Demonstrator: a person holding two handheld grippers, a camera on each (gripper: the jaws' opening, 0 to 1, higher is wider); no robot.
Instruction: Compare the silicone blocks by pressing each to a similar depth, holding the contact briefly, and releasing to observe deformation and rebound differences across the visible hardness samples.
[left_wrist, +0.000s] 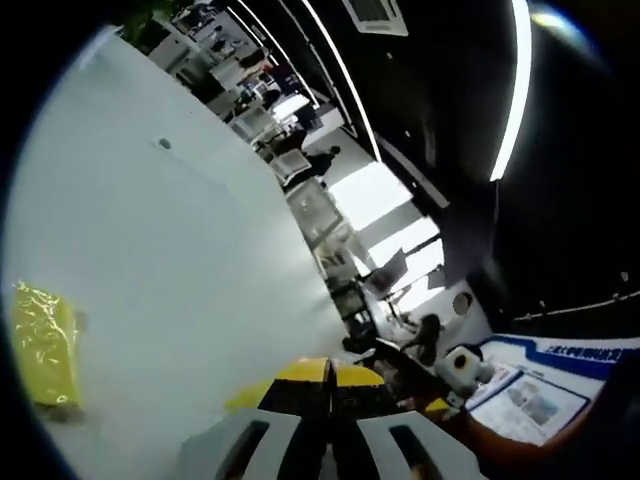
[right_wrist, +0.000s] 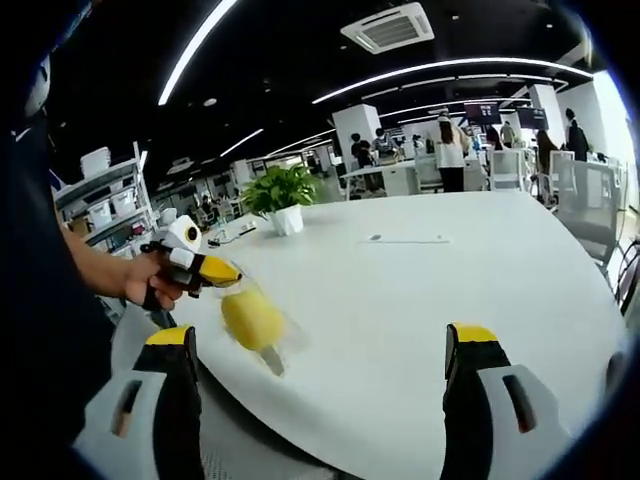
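The white worktop (right_wrist: 420, 270) spreads out ahead of the right gripper (right_wrist: 320, 375), whose jaws stand wide apart with nothing between them. Just beyond its left jaw lies a yellow silicone block (right_wrist: 252, 320) in clear wrap, with the left gripper (right_wrist: 222, 271) in a hand (right_wrist: 150, 280) hovering just over it. In the left gripper view that gripper's jaws (left_wrist: 330, 375) meet tip to tip, holding nothing, and a wrapped yellow block (left_wrist: 42, 345) lies on the worktop far off to their left.

open tabletop (right_wrist: 420, 270), potted plant (right_wrist: 281, 196) beyond
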